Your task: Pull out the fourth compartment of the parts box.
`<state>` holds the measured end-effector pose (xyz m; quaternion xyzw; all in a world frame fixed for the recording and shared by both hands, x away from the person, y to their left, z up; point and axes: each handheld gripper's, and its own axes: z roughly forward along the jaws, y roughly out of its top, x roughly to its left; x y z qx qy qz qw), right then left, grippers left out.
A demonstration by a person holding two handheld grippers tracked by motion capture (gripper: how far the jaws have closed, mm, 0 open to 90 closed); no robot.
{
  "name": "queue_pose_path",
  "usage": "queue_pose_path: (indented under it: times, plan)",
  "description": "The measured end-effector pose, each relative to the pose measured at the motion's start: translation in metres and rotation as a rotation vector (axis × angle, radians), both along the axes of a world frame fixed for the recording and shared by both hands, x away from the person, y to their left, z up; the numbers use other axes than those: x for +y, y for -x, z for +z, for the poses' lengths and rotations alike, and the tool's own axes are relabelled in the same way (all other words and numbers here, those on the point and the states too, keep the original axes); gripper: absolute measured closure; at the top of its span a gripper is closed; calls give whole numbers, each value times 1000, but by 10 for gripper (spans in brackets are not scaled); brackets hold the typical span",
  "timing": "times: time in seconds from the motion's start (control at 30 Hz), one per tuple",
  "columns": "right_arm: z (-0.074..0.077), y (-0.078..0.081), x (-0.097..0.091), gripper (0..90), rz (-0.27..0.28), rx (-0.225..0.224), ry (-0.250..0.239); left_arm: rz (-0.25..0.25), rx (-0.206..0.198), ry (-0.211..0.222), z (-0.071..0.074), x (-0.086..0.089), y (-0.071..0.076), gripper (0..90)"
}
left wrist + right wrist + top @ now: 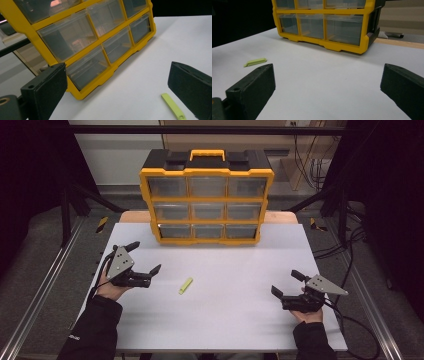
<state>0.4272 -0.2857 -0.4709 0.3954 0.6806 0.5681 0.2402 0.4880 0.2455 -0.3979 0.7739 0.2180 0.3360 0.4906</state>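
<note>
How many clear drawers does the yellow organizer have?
9 drawers in the organizer: three across the top row, three in the middle row, three along the bottom row. All face forward.

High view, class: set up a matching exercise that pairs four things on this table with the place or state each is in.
Things:
1. drawer cabinet
2. green strip
3. left gripper
4. right gripper

Places or states:
A. lying flat mid-table
B. open, near the table's right edge
C. standing at the table's far edge, drawers shut
D. open, near the table's left edge

Pairs: 1-C, 2-A, 3-D, 4-B
</note>
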Motion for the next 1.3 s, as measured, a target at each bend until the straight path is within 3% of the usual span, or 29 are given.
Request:
queue_pose_path:
  times: [0.2,0.53,0.7,0.9,0.97,1.13,1.17,1.3]
  plan:
    - [0,0,0,3,0,0,3,-8,-17,-44,7,-3,-5,22]
    - [-1,0,1,3,3,7,10,-32,-82,-130,19,-15,-13,27]
    - [-1,0,1,3,0,4,9,-49,-125,-205,26,-24,-18,30]
    - [-1,0,1,3,1,0,8,-60,-150,-244,29,-29,-23,35]
    - [-1,0,1,3,1,2,9,-63,-164,-280,29,-31,-27,36]
    - [-1,0,1,3,2,7,9,-72,-182,-307,31,-33,-31,39]
    - [-1,-1,1,3,3,5,10,-73,-189,-330,32,-34,-34,38]
    - [-1,-1,1,3,5,3,13,-84,-206,-346,34,-36,-36,39]
